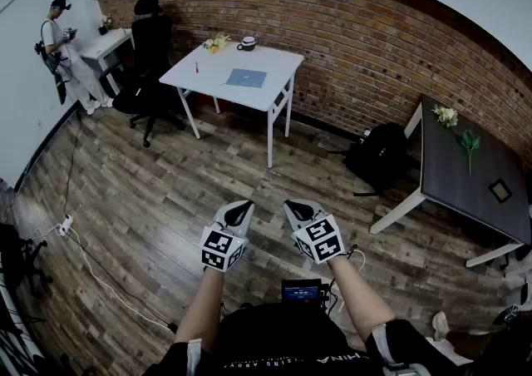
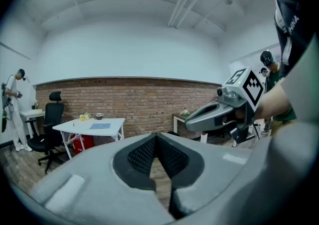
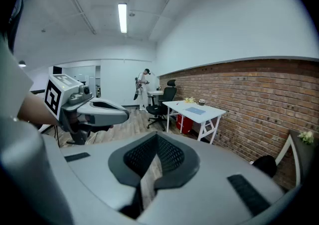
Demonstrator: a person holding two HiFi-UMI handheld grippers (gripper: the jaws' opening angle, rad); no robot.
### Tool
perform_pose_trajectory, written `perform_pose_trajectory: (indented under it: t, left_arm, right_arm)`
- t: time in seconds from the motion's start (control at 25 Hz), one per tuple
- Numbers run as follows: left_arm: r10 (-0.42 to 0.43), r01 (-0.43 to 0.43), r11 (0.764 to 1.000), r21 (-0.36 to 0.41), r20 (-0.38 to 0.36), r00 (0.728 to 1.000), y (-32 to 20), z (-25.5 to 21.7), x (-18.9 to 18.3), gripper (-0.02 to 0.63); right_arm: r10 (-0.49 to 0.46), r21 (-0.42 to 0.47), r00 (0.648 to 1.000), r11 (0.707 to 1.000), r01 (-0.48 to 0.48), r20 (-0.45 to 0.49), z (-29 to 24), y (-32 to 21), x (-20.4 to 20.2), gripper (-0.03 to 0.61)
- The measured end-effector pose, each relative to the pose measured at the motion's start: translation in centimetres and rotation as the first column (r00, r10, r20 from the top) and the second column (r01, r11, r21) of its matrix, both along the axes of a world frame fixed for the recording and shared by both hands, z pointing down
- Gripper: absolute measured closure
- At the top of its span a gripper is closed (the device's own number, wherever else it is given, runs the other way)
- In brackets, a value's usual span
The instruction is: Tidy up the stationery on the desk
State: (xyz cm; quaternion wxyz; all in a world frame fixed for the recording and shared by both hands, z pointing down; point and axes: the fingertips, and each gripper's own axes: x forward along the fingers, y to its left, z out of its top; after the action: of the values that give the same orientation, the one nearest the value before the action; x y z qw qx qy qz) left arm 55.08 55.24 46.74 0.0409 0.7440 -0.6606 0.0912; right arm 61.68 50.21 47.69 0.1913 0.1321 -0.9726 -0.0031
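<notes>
**Inventory – desk-tidy scene, head view unless noted**

1. L gripper [image 1: 239, 210]: held low over wood floor [image 1: 150, 200], in front of the person's body. Jaws pressed together, nothing btwn them (its own view shows the ribbed pads meeting, floor boards beyond).
2. R gripper [image 1: 293, 210]: just beside the L gripper, the two not touching. Jaws likewise pressed together, empty.
3. White desk [image 1: 278, 65]: far side of room, by brick wall [image 1: 374, 42], well apart from both grippers. Stationery on top:
   - blue pad [image 1: 246, 77], flat, nr centre;
   - red pen [image 1: 197, 67], nr left edge, apart from the pad;
   - mug [image 1: 247, 43] & yellow flowers [image 1: 216, 43] along the back edge, near each other.
4. Black office chair [image 1: 148, 50]: just left of white desk.
5. Second white desk [image 1: 112, 42]: by left wall, w/ a person [image 1: 62, 37] standing beside it.
6. Dark table [image 1: 457, 179]: right side of room. On it: pale flowers [image 1: 446, 116], green stem [image 1: 468, 143], small square frame [image 1: 499, 190].
7. Black backpack [image 1: 378, 156]: on floor btwn white desk & dark table, nr the wall.
8. Power strip [image 1: 65, 225] w/ cable: on floor, left side.
</notes>
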Motion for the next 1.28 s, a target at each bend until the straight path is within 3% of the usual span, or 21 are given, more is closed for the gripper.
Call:
perform_pose_trajectory:
  t: [1.28]
  left_arm:
    - [-0.005,0.005,1.000,-0.020,0.004,1.000,-1.3,1.2,2.3,0.620]
  right_arm:
    - [-0.008,-0.023,1.000,1.000,0.008,0.008,1.3,-1.4,2.2,0.569]
